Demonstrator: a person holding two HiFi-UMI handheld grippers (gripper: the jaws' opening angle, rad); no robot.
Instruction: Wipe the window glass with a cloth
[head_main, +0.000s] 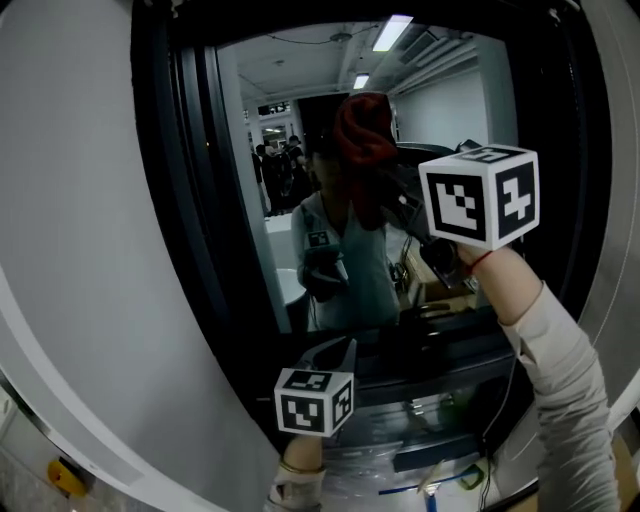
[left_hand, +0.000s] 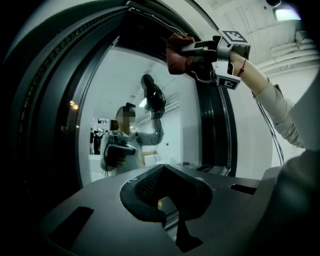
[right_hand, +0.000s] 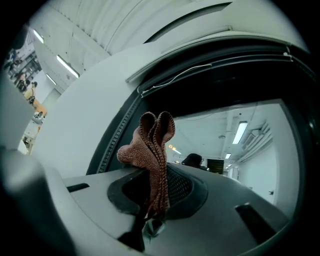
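While right gripper (right_hand: 154, 197) clamps cloth (right_hand: 151, 147), left gripper (left_hand: 169, 212) closed, empty

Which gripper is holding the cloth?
The right gripper, raised high by the window glass, has the reddish-brown cloth pinched between its jaws. The left gripper sits lower with nothing between its jaws.

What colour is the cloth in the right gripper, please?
The cloth is reddish brown, with a woven texture, clearest in the right gripper view.

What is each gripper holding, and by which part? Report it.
The right gripper pinches the cloth by its bunched lower end; the rest sticks out past the jaws. The left gripper holds nothing.
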